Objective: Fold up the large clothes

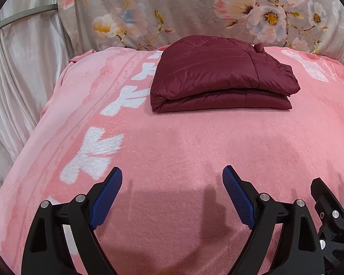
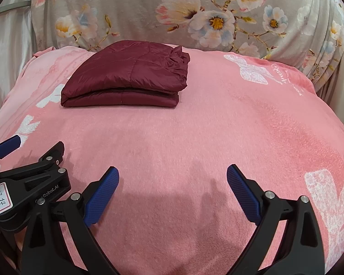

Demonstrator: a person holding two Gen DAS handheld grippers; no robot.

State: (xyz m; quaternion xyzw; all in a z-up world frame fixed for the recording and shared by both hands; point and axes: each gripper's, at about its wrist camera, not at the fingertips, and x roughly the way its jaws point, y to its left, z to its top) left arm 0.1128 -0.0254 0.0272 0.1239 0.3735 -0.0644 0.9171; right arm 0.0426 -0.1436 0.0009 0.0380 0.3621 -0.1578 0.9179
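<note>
A dark red quilted jacket lies folded in a compact stack on the pink blanket, toward the far side. It also shows in the right wrist view, far left of centre. My left gripper is open and empty, hovering above the blanket well short of the jacket. My right gripper is open and empty too, at the near side. The left gripper's black body with a blue finger shows at the left edge of the right wrist view.
A grey floral cover rises behind the blanket. A pale satin curtain hangs at the left. White butterfly prints mark the blanket. The blanket drops off at its left and right edges.
</note>
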